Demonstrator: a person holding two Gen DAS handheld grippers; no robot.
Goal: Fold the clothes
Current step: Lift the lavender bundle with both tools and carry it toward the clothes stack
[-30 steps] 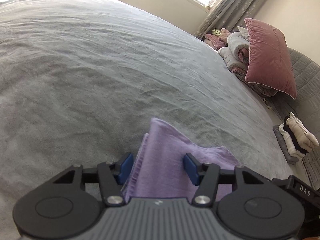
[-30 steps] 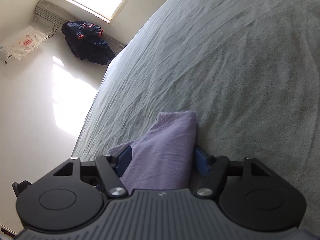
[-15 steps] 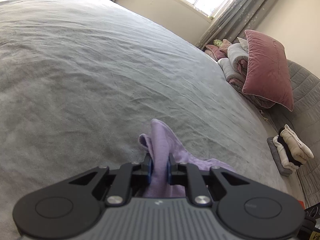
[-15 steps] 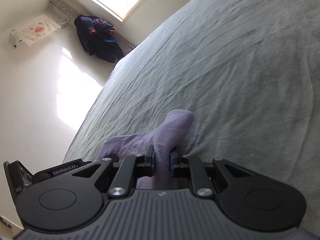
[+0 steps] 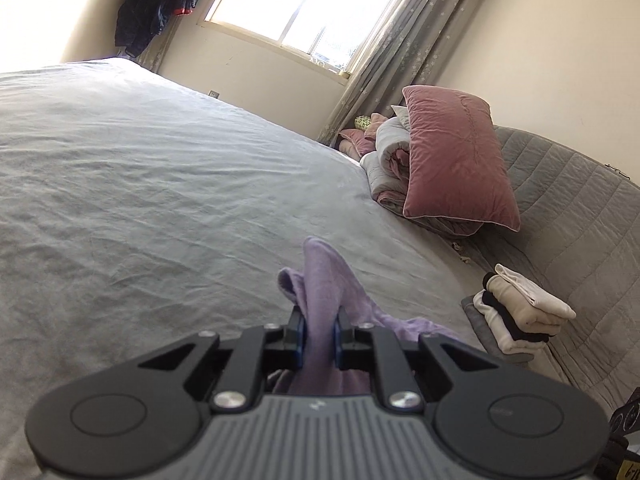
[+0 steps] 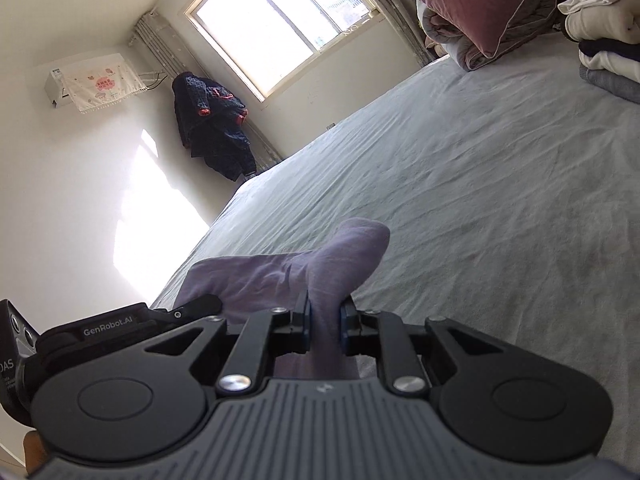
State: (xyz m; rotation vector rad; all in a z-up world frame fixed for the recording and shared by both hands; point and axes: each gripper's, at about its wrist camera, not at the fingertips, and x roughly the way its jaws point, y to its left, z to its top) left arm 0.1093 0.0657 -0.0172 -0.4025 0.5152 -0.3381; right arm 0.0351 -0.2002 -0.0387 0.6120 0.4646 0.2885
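Note:
A lilac garment (image 5: 320,276) is pinched at one corner by my left gripper (image 5: 319,330), shut on it; a bunched tip of cloth sticks out past the blue pads. In the right wrist view the same lilac garment (image 6: 344,252) is clamped in my right gripper (image 6: 325,326), also shut, with cloth stretching left toward the other gripper body (image 6: 108,330). Both grippers are raised above the grey bed sheet (image 5: 160,184), and the rest of the garment hangs hidden below them.
A pink pillow (image 5: 452,152) leans on rolled bedding (image 5: 388,160) at the bed's head. A stack of folded clothes (image 5: 516,308) sits by the grey quilted headboard (image 5: 580,240). A dark jacket (image 6: 212,136) hangs near the window (image 6: 276,20).
Both grippers went from open around the lilac cloth to shut on it, then lifted and tilted up, so the window and walls come into view.

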